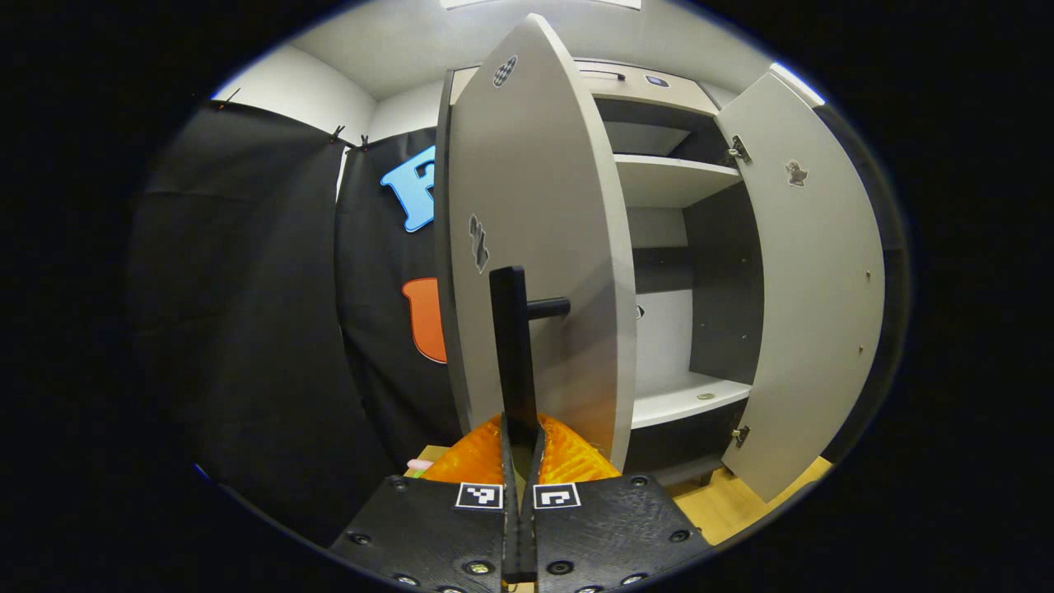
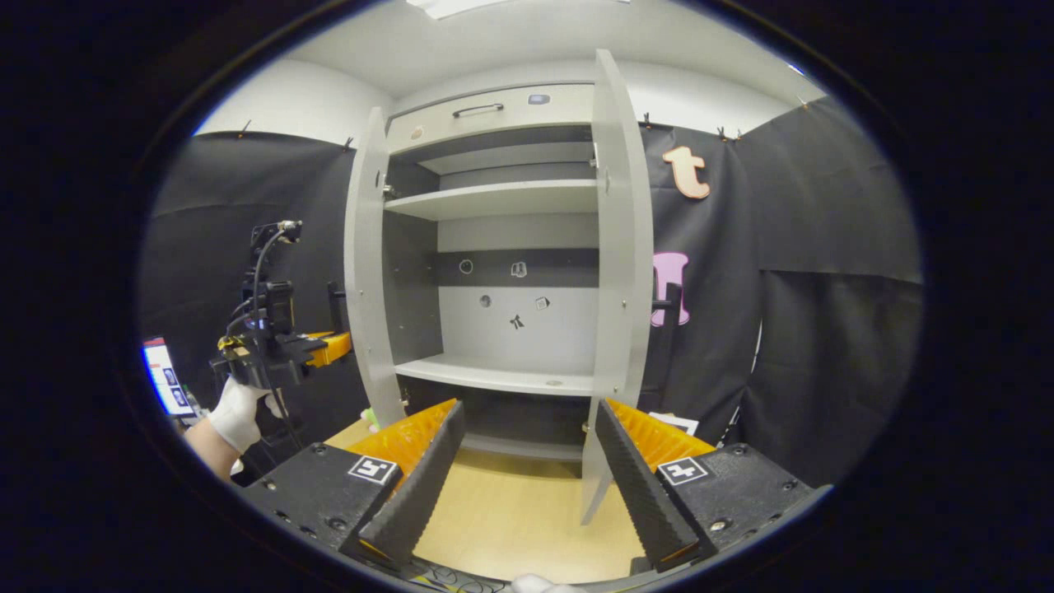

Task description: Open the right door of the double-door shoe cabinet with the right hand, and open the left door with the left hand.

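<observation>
The left gripper (image 1: pixel 520 461) clenches the slim black bar handle (image 1: pixel 512 346) of the flat grey laminate left door (image 1: pixel 535 247), swung open straight ahead. The right gripper (image 2: pixel 527 461) is released, its ridged fingers (image 2: pixel 420 482) spread, with the matching right door (image 2: pixel 613 272) edge-on just beyond.

Right gripper (image 2: pixel 527 461) fingers spread wide, nothing between. Shoe cabinet (image 2: pixel 502 247) ahead, left door (image 2: pixel 366 272) and right door (image 2: pixel 617 247) both swung open. Left gripper (image 2: pixel 329 346) at left door, gloved hand (image 2: pixel 235 412) holding it.
</observation>
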Demonstrator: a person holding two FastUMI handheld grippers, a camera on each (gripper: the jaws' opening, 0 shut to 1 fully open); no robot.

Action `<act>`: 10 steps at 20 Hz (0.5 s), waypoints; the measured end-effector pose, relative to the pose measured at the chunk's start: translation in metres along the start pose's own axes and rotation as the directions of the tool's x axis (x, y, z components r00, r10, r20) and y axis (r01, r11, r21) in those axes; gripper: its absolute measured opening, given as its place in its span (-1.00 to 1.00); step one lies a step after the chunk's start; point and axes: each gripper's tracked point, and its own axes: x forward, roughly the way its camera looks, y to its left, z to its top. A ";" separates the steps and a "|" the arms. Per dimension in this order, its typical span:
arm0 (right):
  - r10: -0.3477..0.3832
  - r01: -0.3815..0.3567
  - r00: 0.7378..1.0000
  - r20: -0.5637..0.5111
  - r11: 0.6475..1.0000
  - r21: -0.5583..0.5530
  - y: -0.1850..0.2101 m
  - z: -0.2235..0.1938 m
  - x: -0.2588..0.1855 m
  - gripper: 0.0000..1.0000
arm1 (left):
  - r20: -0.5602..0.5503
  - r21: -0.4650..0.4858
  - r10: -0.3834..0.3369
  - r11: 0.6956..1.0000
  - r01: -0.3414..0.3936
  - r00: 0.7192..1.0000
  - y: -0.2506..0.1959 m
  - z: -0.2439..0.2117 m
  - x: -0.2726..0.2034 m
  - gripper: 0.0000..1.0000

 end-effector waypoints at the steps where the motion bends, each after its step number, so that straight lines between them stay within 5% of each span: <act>1: 0.008 -0.008 1.000 -0.003 1.000 0.004 0.002 -0.001 0.003 1.00 | -0.001 0.004 0.005 1.000 -0.005 1.000 0.003 -0.001 -0.002 -1.00; 10: 0.060 -0.060 0.998 -0.012 0.998 0.008 0.023 -0.002 0.021 1.00 | 0.004 0.048 0.091 0.995 -0.091 0.996 0.062 -0.010 -0.016 -1.00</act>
